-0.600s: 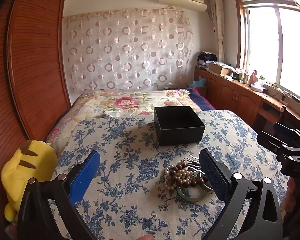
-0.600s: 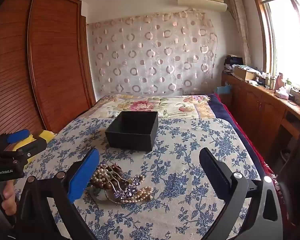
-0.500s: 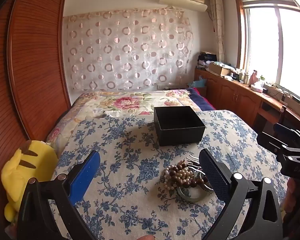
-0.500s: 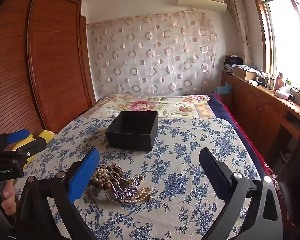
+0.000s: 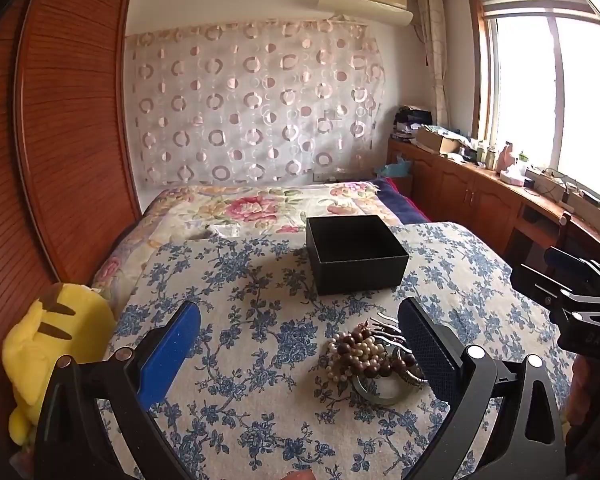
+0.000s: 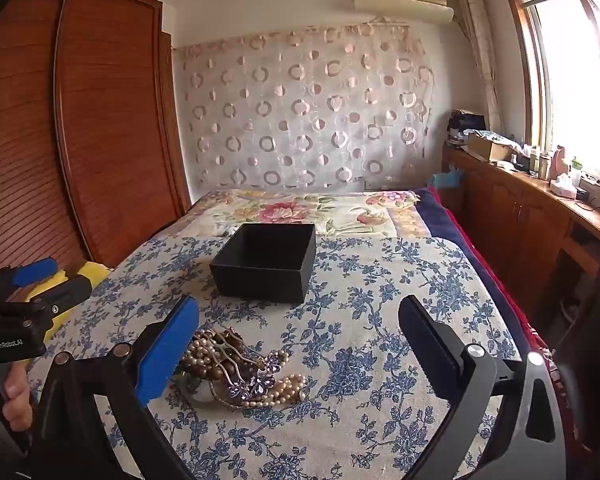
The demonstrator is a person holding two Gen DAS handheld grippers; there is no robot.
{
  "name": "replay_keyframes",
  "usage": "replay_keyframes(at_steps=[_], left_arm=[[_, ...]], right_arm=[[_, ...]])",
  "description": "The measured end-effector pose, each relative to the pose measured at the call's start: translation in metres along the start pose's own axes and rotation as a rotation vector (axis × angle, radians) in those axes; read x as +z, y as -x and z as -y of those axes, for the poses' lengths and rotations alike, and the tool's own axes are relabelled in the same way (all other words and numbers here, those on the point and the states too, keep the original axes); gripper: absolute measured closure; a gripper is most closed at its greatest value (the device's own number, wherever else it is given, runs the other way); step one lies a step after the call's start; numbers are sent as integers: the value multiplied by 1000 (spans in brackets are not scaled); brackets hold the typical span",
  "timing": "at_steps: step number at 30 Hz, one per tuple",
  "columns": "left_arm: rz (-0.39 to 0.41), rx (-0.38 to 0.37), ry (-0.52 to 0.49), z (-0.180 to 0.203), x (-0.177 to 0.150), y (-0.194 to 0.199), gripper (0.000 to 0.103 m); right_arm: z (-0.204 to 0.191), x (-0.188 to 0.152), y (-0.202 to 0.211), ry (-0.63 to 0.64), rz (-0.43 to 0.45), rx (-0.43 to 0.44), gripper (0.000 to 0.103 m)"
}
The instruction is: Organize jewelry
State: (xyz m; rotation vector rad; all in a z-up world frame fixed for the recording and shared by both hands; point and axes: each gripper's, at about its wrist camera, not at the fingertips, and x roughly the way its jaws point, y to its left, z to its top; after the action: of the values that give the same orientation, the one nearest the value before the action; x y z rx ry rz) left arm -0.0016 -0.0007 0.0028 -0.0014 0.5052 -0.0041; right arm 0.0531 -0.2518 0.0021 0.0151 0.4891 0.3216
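Observation:
A pile of jewelry (image 5: pixel 374 356) lies on the blue-flowered bedspread: pearl and brown bead strands, a metal bangle and a comb-shaped hair clip. In the right wrist view the pile (image 6: pixel 240 368) shows a purple flower clip on top. An open, empty black box (image 5: pixel 356 258) stands beyond it, also in the right wrist view (image 6: pixel 266 262). My left gripper (image 5: pixel 300 344) is open, above the bed, with the pile by its right finger. My right gripper (image 6: pixel 300 344) is open, with the pile by its left finger. Each gripper shows at the other view's edge.
A yellow plush toy (image 5: pixel 56 344) sits at the bed's left edge by the wooden wardrobe (image 5: pixel 60 140). A floral quilt (image 5: pixel 272 204) covers the far bed. Wooden cabinets (image 6: pixel 520 216) with clutter run under the window on the right.

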Motion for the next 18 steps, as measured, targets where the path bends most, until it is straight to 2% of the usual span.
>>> replay_keyframes(at_steps=[18], left_arm=[[15,-8,-1,2,7,4,7]], right_arm=[[-4,7,6,2,8,2,2]])
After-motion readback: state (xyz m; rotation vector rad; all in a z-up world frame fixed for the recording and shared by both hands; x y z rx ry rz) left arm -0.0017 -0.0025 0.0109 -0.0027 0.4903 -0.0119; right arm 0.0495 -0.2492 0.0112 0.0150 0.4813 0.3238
